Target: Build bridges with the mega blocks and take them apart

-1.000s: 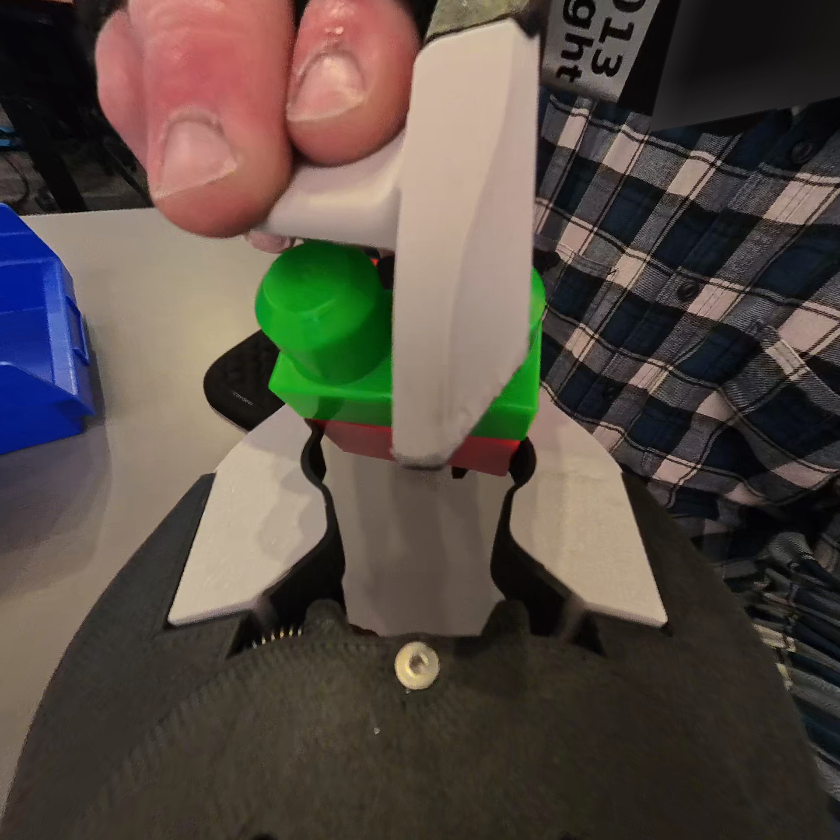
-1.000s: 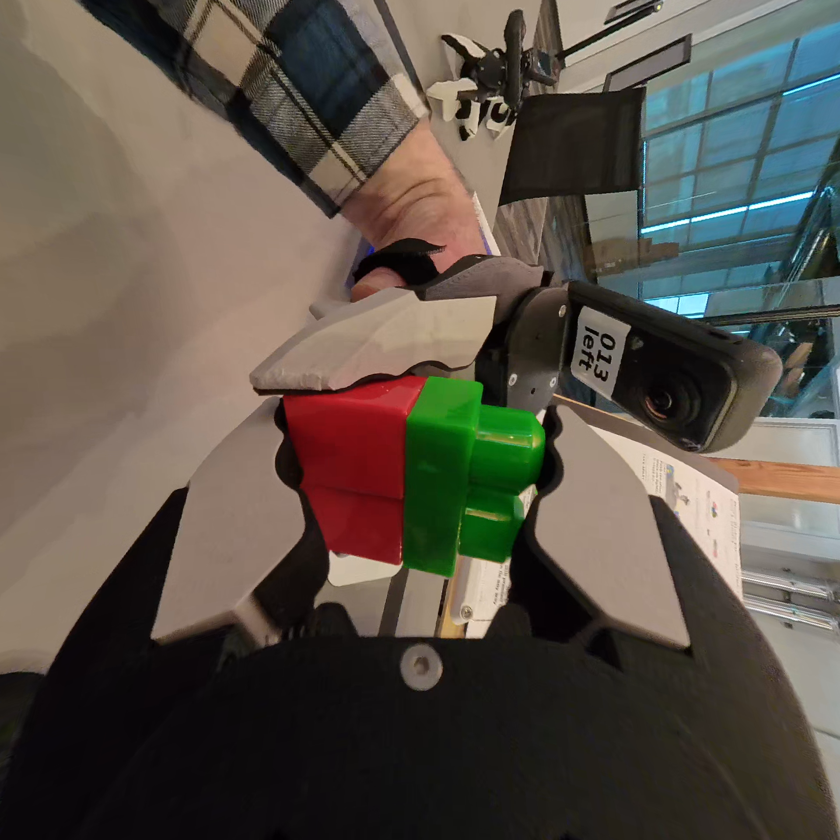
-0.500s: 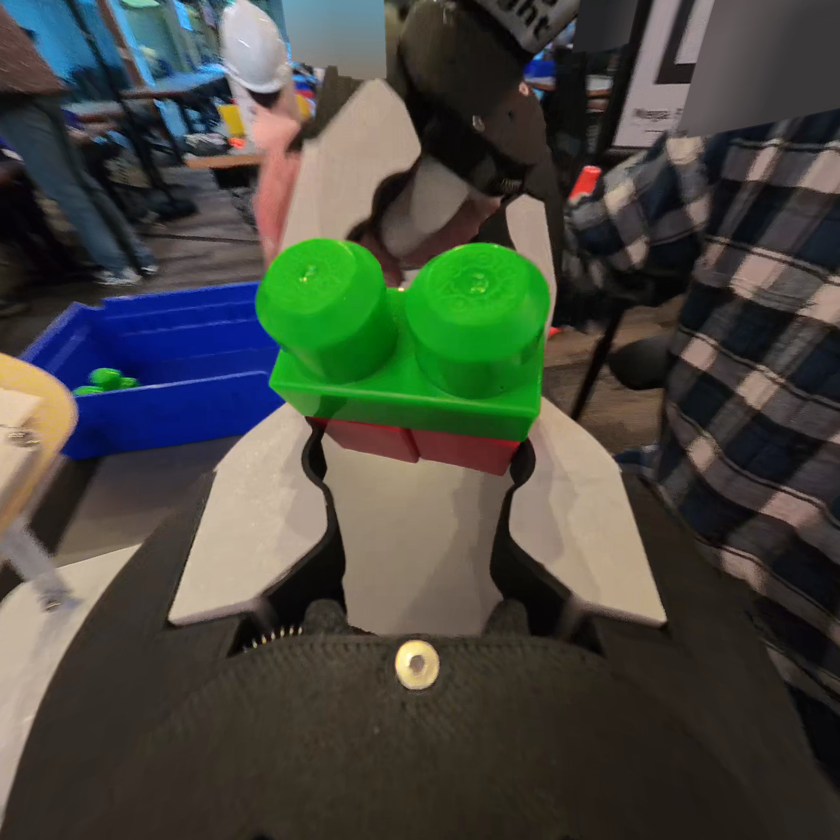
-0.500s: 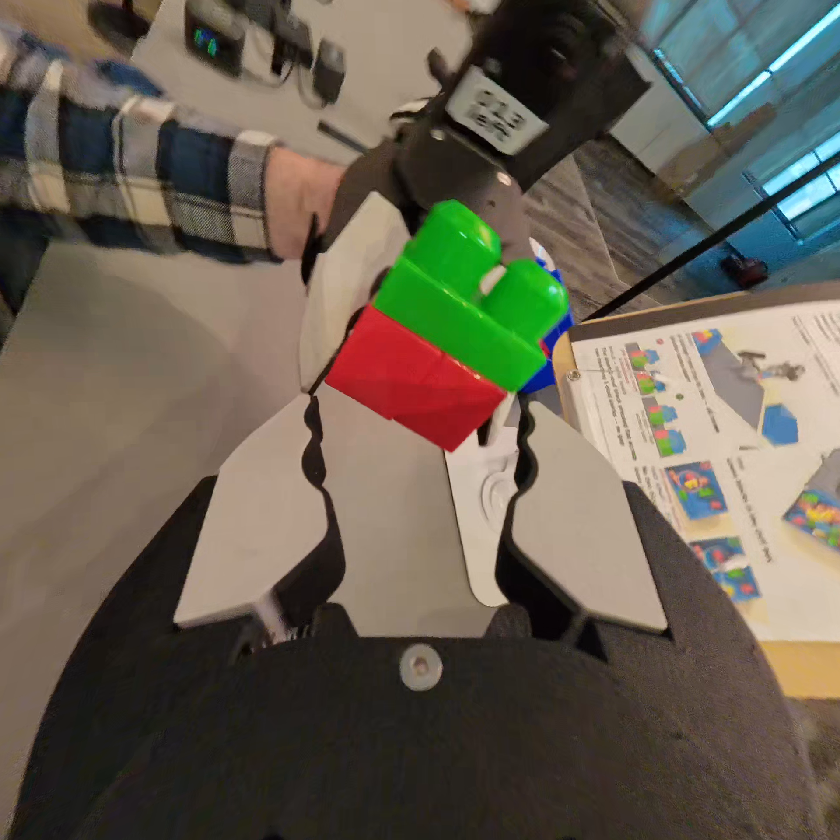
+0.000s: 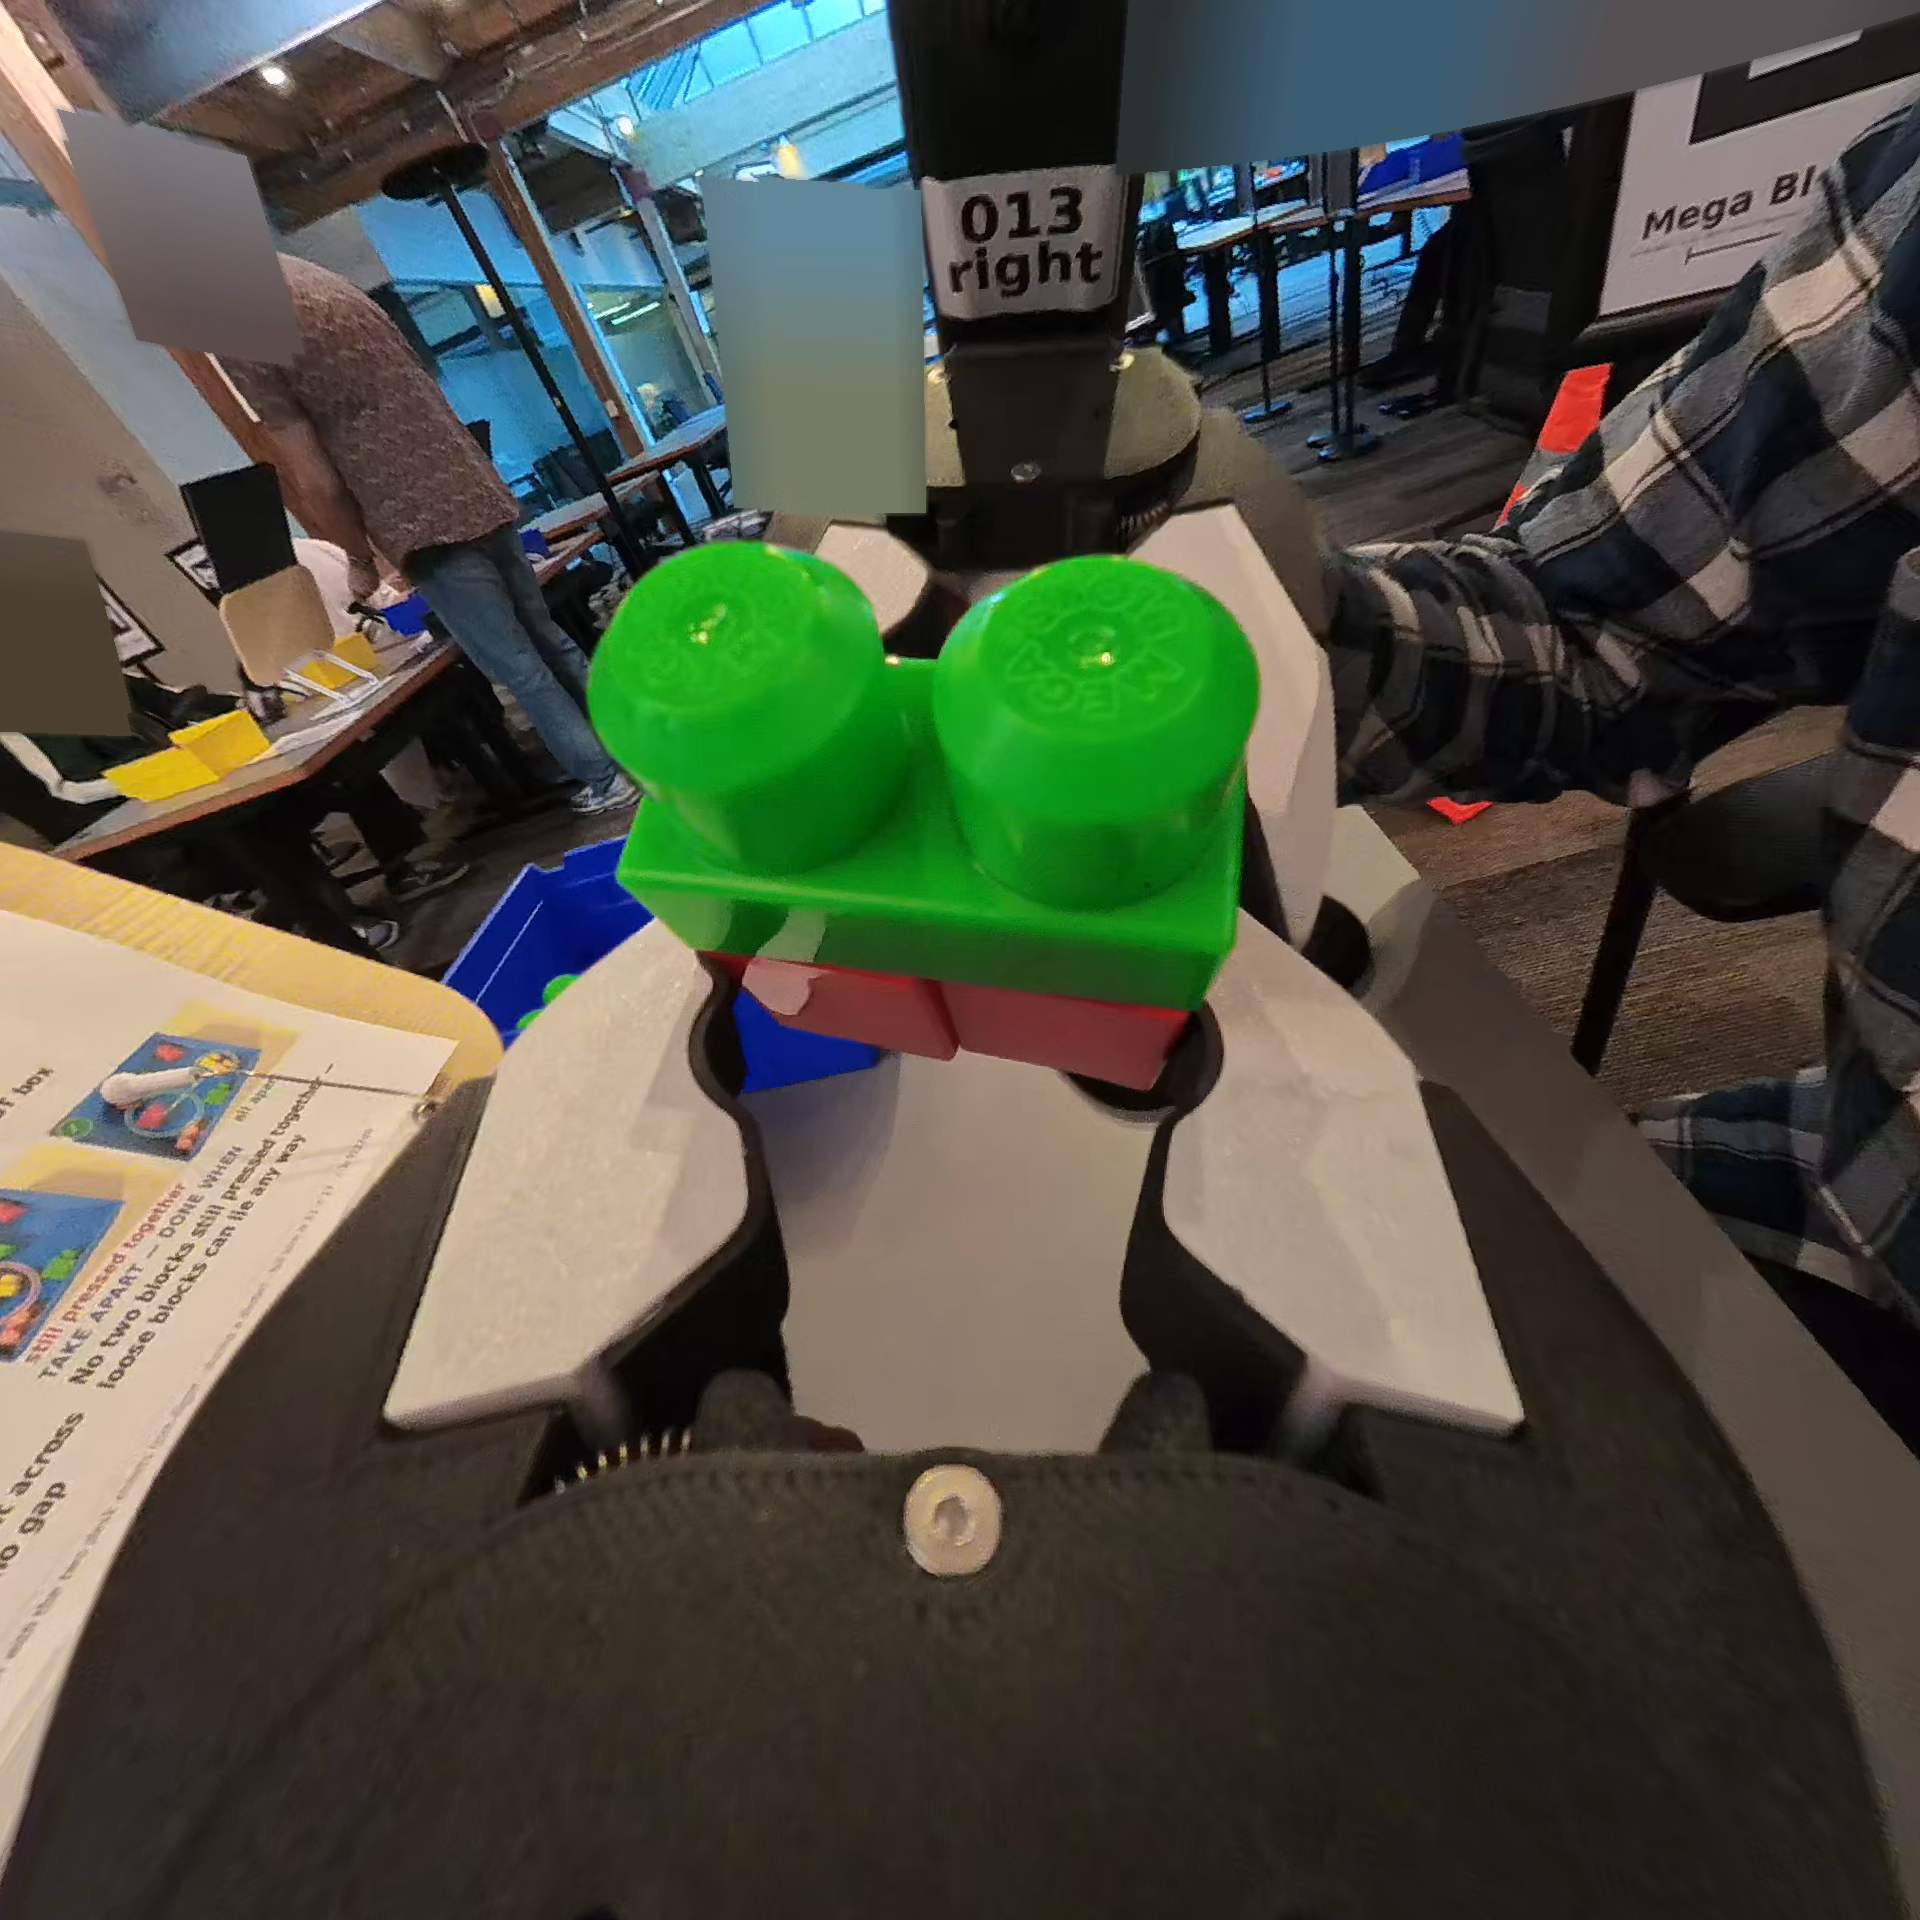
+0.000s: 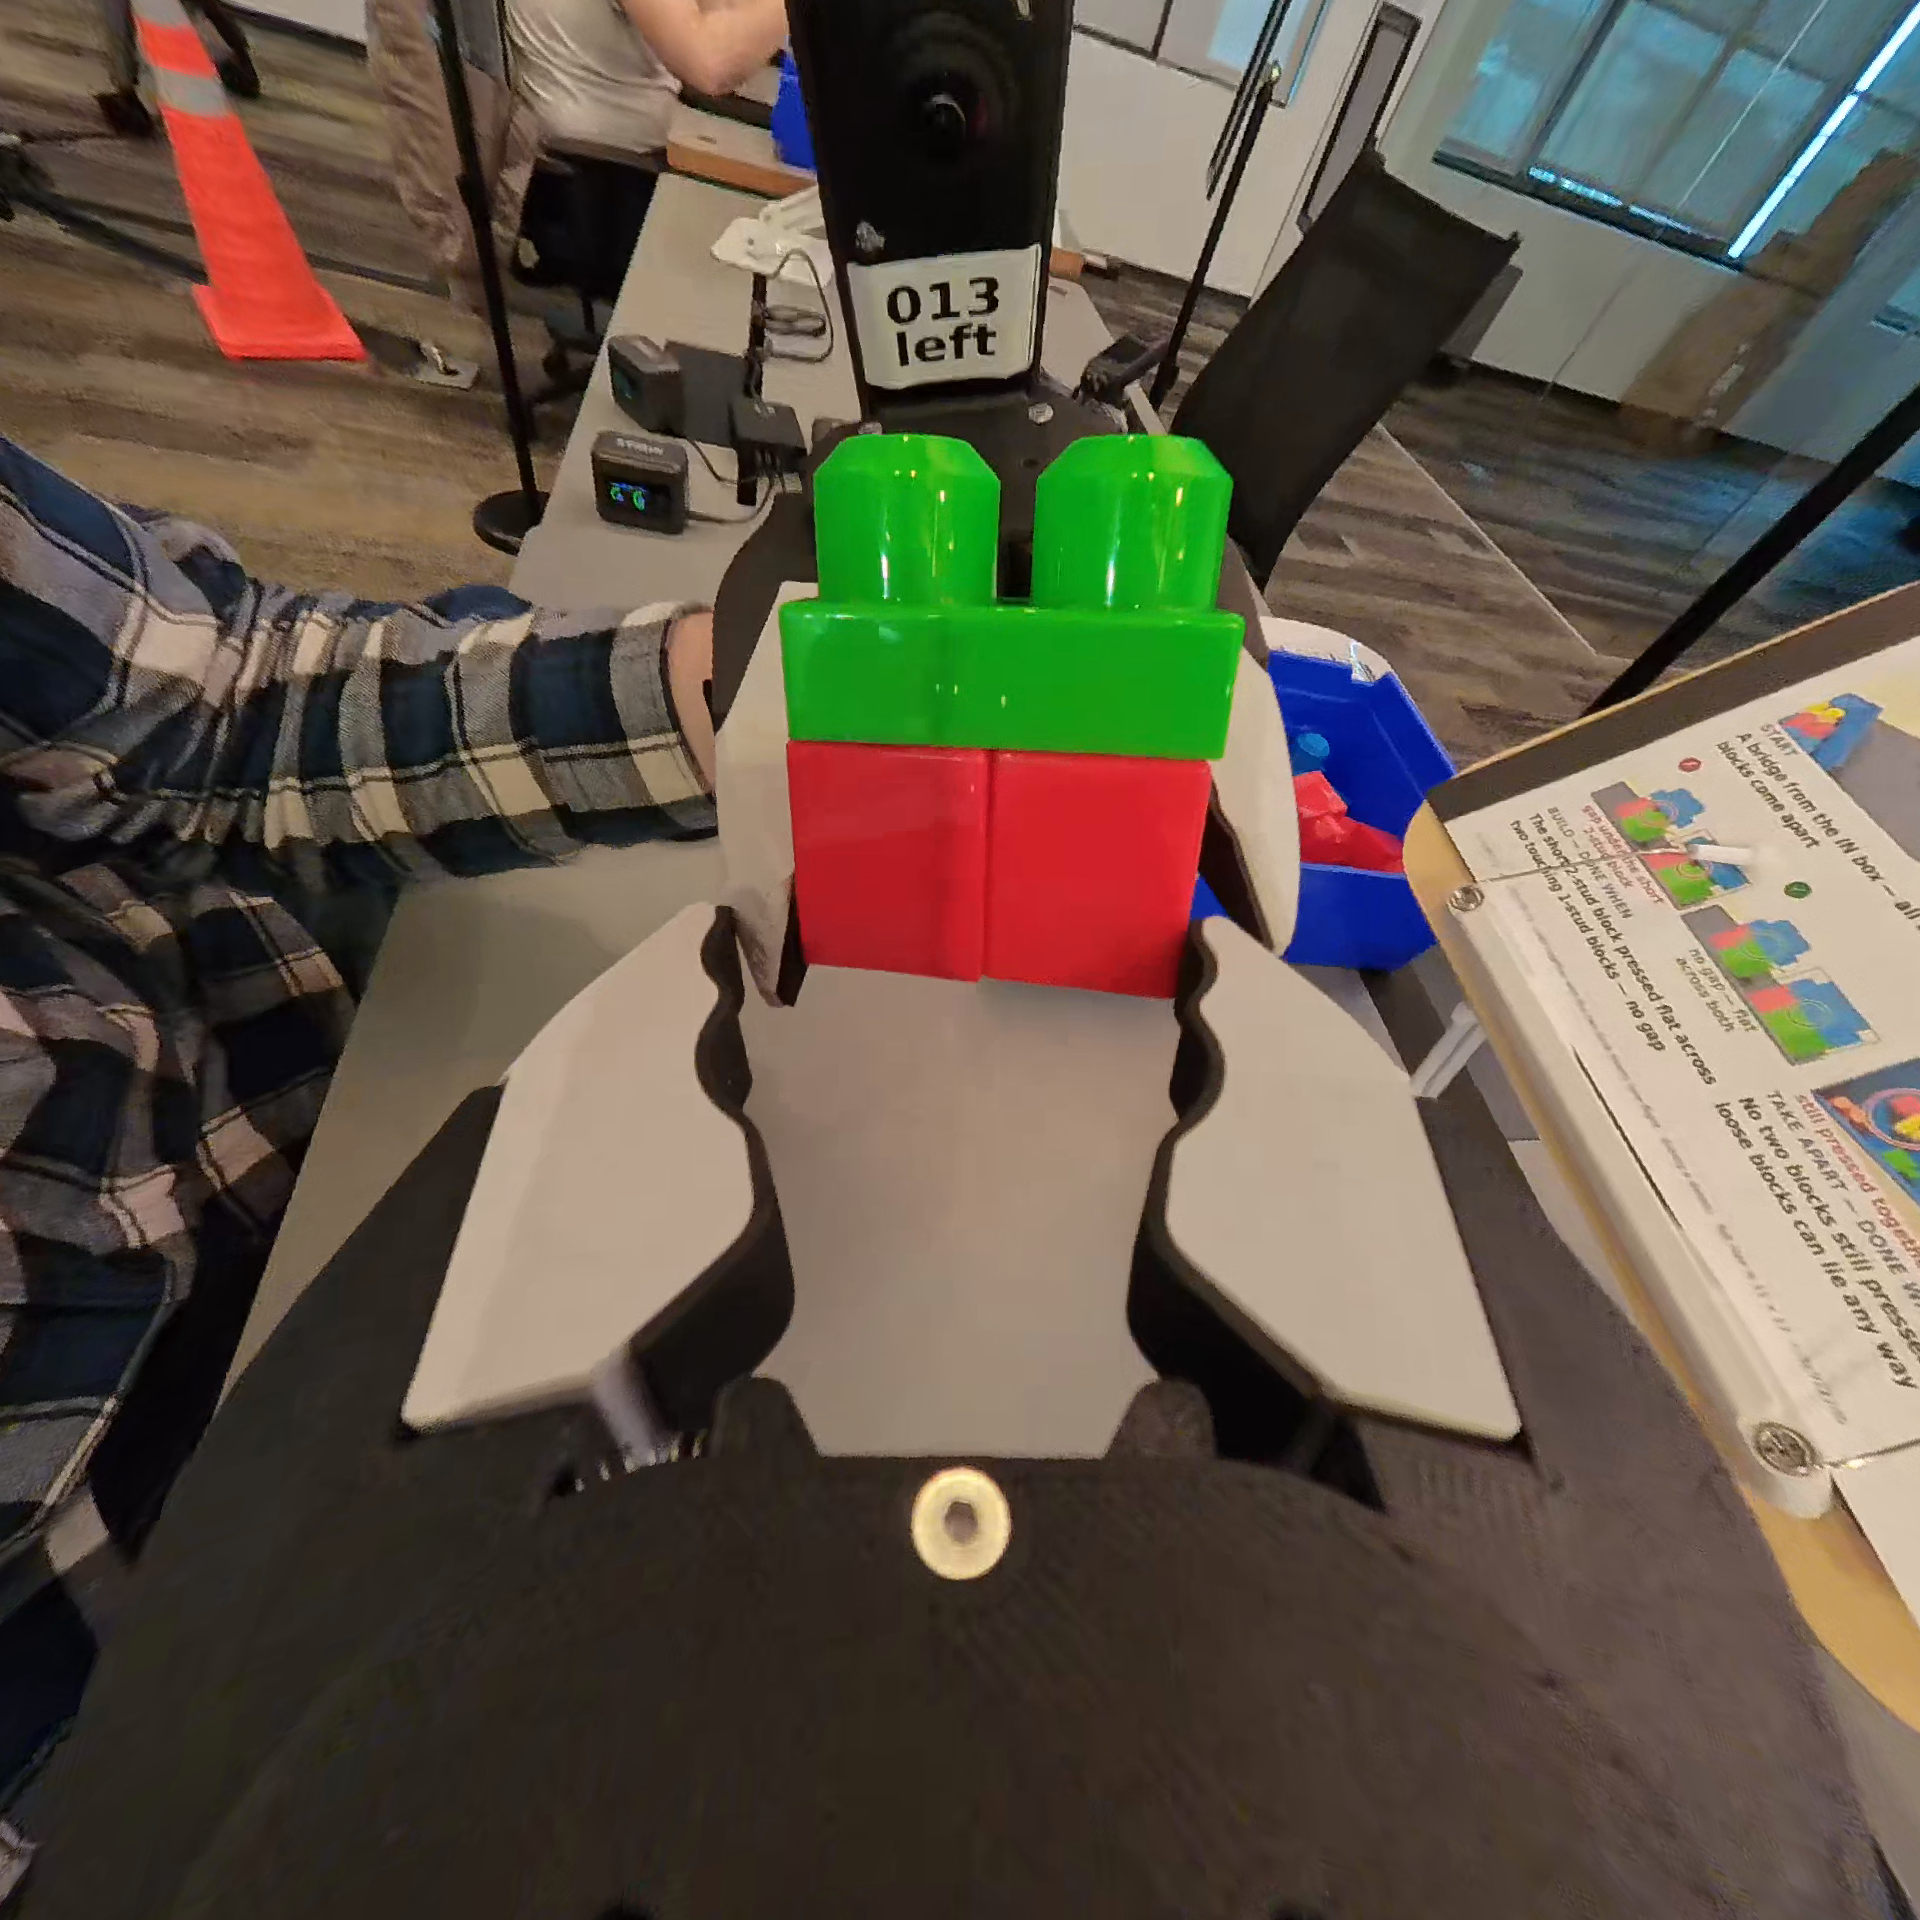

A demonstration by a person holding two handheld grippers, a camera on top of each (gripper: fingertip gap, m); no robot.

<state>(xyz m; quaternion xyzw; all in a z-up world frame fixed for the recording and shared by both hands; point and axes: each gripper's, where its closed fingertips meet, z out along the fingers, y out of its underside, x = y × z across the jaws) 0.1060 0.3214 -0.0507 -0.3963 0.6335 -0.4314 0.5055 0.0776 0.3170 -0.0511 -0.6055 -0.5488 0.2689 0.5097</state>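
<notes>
Held in the air above the tabletop [image 6: 499, 997], between two facing grippers: a small bridge of one green block [image 5: 935, 894] pressed on two red blocks [image 6: 987, 862]. Clamped by the left gripper [image 5: 956, 1039] on the red ends. Right gripper [image 6: 977, 956] at the same red pair, pads at both outer sides, contact not clear. Studs up, long axis running across from finger to finger. Blue bin [image 6: 1371, 727] beyond, near the tabletop's far edge.
</notes>
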